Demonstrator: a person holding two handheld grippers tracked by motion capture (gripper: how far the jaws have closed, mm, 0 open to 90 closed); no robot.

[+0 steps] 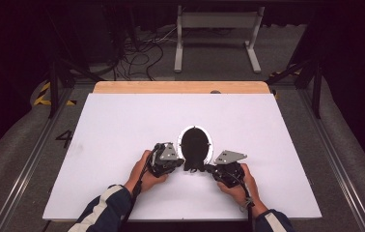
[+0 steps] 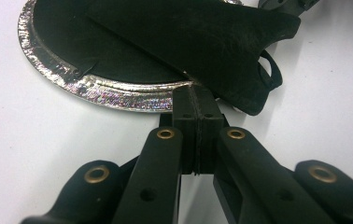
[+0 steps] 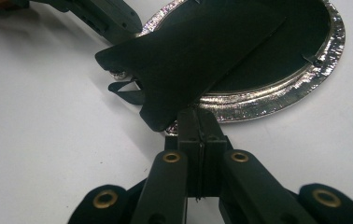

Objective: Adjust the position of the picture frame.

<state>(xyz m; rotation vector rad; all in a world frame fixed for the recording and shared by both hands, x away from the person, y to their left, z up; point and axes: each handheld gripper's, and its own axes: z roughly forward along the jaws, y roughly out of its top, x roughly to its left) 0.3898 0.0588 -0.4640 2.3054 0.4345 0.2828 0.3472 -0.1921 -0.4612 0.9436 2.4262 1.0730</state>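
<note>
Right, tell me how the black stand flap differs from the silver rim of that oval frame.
The black stand flap is matte, flat and broad with a flared foot; the silver rim is shiny, crinkled and a narrow curved band. The flap lies across the frame's black back, its foot reaching past the edge onto the table; the rim runs round the outside, lying on the table. Both belong to one frame lying face down.

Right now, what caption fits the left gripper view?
Shut left gripper meets the oval frame's silvery rim beside its black stand.

white tabletop, grey metal frame, floor cables
</note>
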